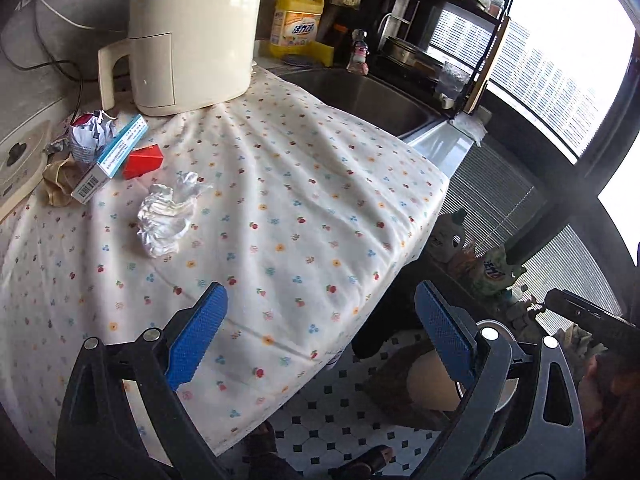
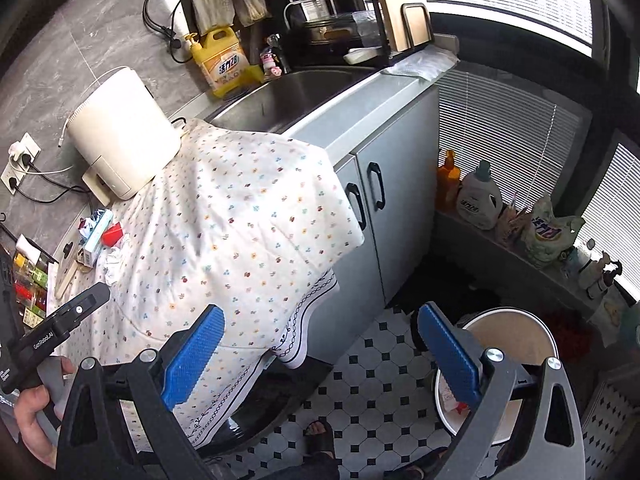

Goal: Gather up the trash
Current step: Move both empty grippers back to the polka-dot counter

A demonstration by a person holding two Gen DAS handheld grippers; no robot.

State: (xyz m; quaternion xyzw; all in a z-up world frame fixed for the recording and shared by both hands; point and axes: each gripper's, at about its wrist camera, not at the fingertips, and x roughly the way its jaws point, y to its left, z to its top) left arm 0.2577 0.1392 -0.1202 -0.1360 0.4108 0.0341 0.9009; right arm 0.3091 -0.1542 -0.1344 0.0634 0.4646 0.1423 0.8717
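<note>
Kitchen tiles in black and white (image 2: 372,392) are running under us, and we are looking down past both grippers at once. Nearest to us, the left gripper (image 1: 320,336) is hanging with its jaws released wide, blue pads (image 1: 198,332) far apart, nothing between them. The right gripper (image 2: 320,352) is doing the same, jaws spread and empty, one pad over the cloth edge and the other over the round bin (image 2: 508,332) standing on the floor. We are seeing some scraps lying at the bin's bottom, too small to name. A hand (image 2: 32,412) is gripping the left tool's handle at the lower left of the right view.

Moving out, the flowered cloth (image 1: 300,200) is draping the bench and hanging over its front edge. On it, the crumpled clear wrapper (image 1: 168,216) is lying alone, well apart from both grippers. Further back, near the cloth's far-left corner, more trash is piling together: a red carton (image 1: 144,162), a blue-and-white box (image 1: 116,152), a crumpled paper ball (image 1: 90,136) and a brown paper scrap (image 1: 58,184), all touching or just beside each other.

Behind them the cream kettle (image 1: 188,36) is standing upright on the cloth, then the steel sink (image 1: 360,100), and the yellow detergent bottle (image 1: 296,16) at the wall.
</note>
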